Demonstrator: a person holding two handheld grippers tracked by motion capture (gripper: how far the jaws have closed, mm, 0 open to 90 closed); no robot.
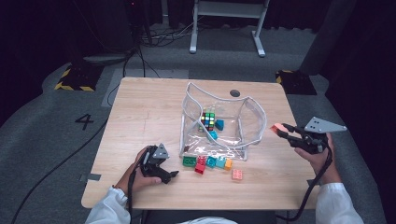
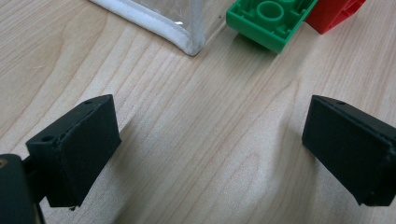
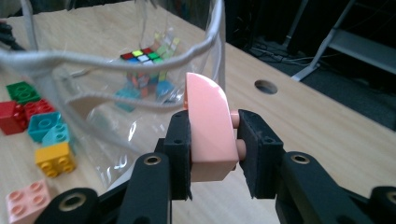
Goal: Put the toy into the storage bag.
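Pink curved block clamped in our right claw, studs against one pad, held in air at right of high view, just beside rim of clear plastic bag at centre. Puzzle cube and teal blocks inside bag. Our left claw gapes wide, nothing between pads, low over counter at lower left; green block and red block just ahead, by bag corner.
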